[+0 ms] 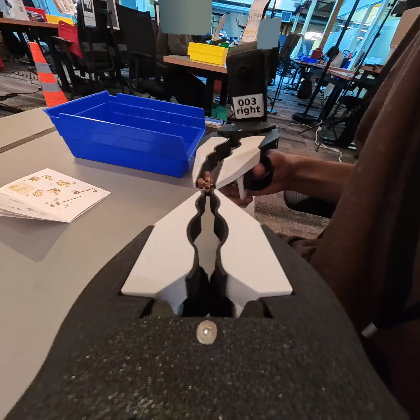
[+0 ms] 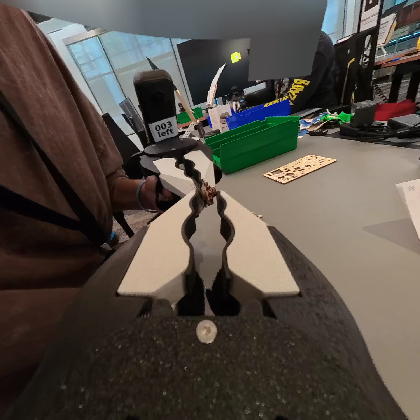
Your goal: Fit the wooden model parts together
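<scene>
A small brown wooden gear assembly (image 1: 205, 181) hangs in the air above the grey table's (image 1: 91, 238) near edge, between the two grippers, which meet tip to tip. My left gripper (image 1: 205, 195) is nearly shut and pinches a thin part of the assembly from below. My right gripper (image 1: 205, 183) faces it from the far side, with its tips on either side of the gears. In the right wrist view the gear assembly (image 2: 208, 193) sits between my right gripper's (image 2: 207, 195) tips. The left gripper (image 2: 201, 187) there is shut on the assembly's far side.
A blue bin (image 1: 127, 134) and an instruction booklet (image 1: 50, 195) lie on the table to the left. A green bin (image 2: 254, 141), a punched-out wooden sheet (image 2: 300, 169) and a white paper (image 2: 411, 204) lie to the right. The person's brown sleeve is close by. Less than 4 cm separates the two grippers' tips.
</scene>
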Available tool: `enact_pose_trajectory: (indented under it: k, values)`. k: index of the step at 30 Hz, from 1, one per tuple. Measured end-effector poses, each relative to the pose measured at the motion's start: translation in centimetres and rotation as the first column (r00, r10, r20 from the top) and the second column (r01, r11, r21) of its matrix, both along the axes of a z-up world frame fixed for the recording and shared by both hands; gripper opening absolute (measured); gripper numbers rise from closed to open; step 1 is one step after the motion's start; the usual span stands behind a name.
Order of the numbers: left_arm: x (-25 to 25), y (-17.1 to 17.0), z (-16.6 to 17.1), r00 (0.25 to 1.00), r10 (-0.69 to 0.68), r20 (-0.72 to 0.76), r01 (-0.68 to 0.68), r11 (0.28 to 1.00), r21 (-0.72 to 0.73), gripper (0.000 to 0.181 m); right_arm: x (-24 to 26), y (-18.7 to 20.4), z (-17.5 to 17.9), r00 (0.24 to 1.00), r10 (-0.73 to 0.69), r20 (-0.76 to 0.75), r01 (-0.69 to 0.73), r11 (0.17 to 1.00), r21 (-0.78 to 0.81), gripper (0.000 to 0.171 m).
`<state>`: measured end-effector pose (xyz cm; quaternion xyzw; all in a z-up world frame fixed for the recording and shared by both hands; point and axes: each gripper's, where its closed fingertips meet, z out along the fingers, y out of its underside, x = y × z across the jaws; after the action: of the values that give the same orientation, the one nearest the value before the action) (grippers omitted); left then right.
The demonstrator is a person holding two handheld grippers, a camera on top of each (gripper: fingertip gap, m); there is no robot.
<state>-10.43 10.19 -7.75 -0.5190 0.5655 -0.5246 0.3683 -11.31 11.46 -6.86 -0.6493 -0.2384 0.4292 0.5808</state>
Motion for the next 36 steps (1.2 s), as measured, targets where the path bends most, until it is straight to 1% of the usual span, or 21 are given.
enact_pose_trajectory:
  k: [3, 5, 9, 12, 14, 16, 18, 21, 23, 24, 25, 27, 29, 32, 36]
  values:
    - [-0.7, -0.9, 0.4, 0.997, -0.072, 0.019, 0.073, 0.996, -0.047, 0.001, -0.8, -0.7, 0.4, 0.998, 0.056, -0.009, -0.056, 0.998, 0.024, 0.013]
    - [-1.1, -1.1, 0.5, 0.995, -0.103, 0.018, 0.103, 0.994, -0.04, 0.001, -1.2, -1.0, 0.5, 0.997, 0.08, -0.013, -0.08, 0.997, 0.024, 0.013]
    - [-1.4, -1.1, 0.0, 0.997, -0.074, -0.02, 0.076, 0.992, 0.104, 0.001, -1.5, -1.1, 0.1, 0.995, 0.099, 0.017, -0.099, 0.995, 0.019, 0.013]
    - [-1.7, -1.5, 0.1, 0.998, -0.052, -0.037, 0.06, 0.967, 0.248, 0.001, -1.8, -1.6, 0.2, 0.991, 0.104, 0.079, -0.11, 0.991, 0.076, 0.013]
    - [-1.8, -1.9, 0.4, 0.998, -0.051, -0.031, 0.058, 0.956, 0.288, 0.002, -2.0, -2.1, 0.5, 0.989, 0.137, 0.063, -0.141, 0.987, 0.077, 0.013]
    - [-1.9, -2.0, 0.4, 0.998, -0.047, -0.034, 0.055, 0.951, 0.303, 0.002, -2.1, -2.2, 0.5, 0.987, 0.141, 0.082, -0.147, 0.986, 0.082, 0.013]
    - [-1.9, -1.9, 0.2, 0.998, -0.035, -0.043, 0.047, 0.946, 0.321, 0.002, -2.1, -2.0, 0.3, 0.987, 0.144, 0.066, -0.148, 0.987, 0.06, 0.013]
    - [-1.7, -0.8, -0.2, 0.998, 0.022, -0.051, -0.004, 0.944, 0.331, 0.002, -1.8, -1.1, -0.1, 0.992, 0.123, 0.009, -0.123, 0.992, -0.015, 0.014]
    - [-1.4, 0.4, -0.4, 0.994, 0.099, -0.043, -0.076, 0.926, 0.369, 0.001, -1.5, -0.1, -0.5, 0.998, 0.061, 0.015, -0.06, 0.997, -0.037, 0.017]
    - [-1.3, 1.0, -0.5, 0.989, 0.146, -0.038, -0.118, 0.905, 0.409, 0.001, -1.3, 0.3, -0.7, 0.999, 0.032, 0.027, -0.031, 0.999, -0.031, 0.024]
    - [-1.3, 1.6, -0.5, 0.981, 0.193, -0.03, -0.159, 0.876, 0.455, 0.001, -1.3, 0.6, -0.8, 0.999, 0.004, 0.036, -0.003, 1.0, -0.026, 0.027]
    - [-1.4, 2.4, -0.5, 0.965, 0.261, -0.011, -0.217, 0.825, 0.521, 0.001, -1.2, 1.2, -1.1, 0.998, -0.042, 0.044, 0.044, 0.998, -0.038, 0.027]
    - [-1.5, 3.2, -0.4, 0.943, 0.333, 0.012, -0.284, 0.784, 0.552, 0.001, -1.0, 2.0, -0.7, 0.996, -0.093, -0.008, 0.092, 0.994, -0.059, 0.031]
    - [-1.6, 3.9, -0.1, 0.91, 0.413, 0.041, -0.369, 0.76, 0.535, 0.001, -1.1, 3.0, -0.1, 0.981, -0.159, -0.114, 0.146, 0.982, -0.118, 0.034]
    - [-1.9, 4.4, 0.4, 0.872, 0.485, 0.07, -0.454, 0.747, 0.485, 0.001, -1.9, 3.5, 0.6, 0.954, -0.184, -0.237, 0.145, 0.974, -0.176, 0.029]
